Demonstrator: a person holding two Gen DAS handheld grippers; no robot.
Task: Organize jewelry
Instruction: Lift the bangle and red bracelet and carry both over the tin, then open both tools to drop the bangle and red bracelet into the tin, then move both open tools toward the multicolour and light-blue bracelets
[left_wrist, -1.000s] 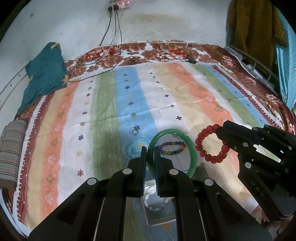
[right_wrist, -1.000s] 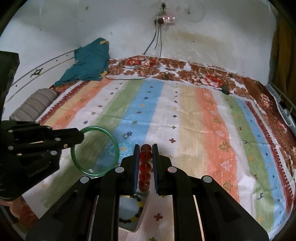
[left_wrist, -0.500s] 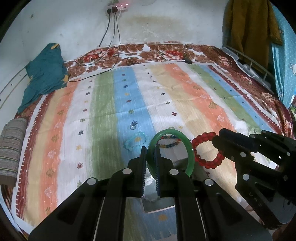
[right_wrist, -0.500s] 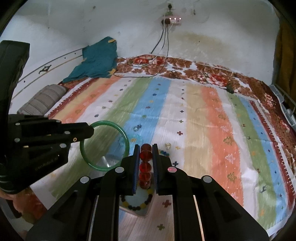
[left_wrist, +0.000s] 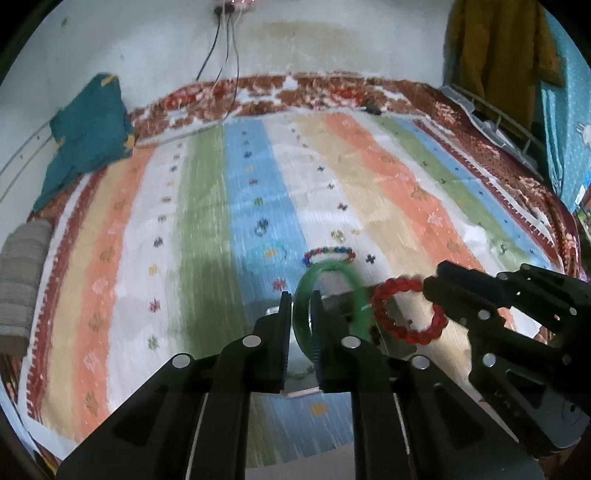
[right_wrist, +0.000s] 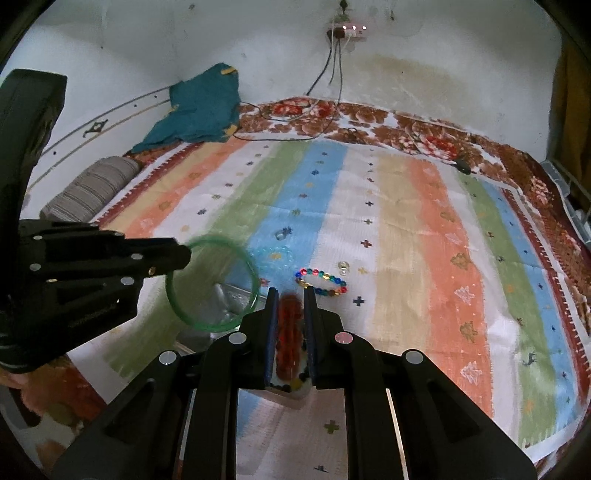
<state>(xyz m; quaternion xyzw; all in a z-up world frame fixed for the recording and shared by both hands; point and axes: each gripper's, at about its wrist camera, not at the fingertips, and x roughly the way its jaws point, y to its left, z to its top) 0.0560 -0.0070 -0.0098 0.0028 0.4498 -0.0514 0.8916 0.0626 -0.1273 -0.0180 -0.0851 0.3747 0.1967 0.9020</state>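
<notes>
My left gripper (left_wrist: 301, 295) is shut on a green bangle (left_wrist: 334, 271), held above a clear box (left_wrist: 299, 369). It also shows in the right wrist view (right_wrist: 181, 254) with the bangle (right_wrist: 210, 284). My right gripper (right_wrist: 290, 291) is shut on a red bead bracelet (right_wrist: 290, 332), over the box (right_wrist: 291, 391); it shows at the right of the left wrist view (left_wrist: 430, 286) with the bracelet (left_wrist: 406, 312). A multicolour bead bracelet (right_wrist: 319, 282) and a pale blue bracelet (right_wrist: 275, 254) lie on the striped blanket (right_wrist: 406, 240).
A small ring (right_wrist: 343, 266) and another ring (right_wrist: 282, 233) lie on the blanket. A teal cloth (right_wrist: 195, 107) and a striped pillow (right_wrist: 88, 188) sit at the far left. Cables (right_wrist: 295, 118) run from the wall socket. A metal rack (left_wrist: 495, 122) stands at the right.
Both grippers have pulled back and risen with their bracelets still gripped. The loose bracelets on the blanket now sit farther ahead, and the box lies under the fingers.
</notes>
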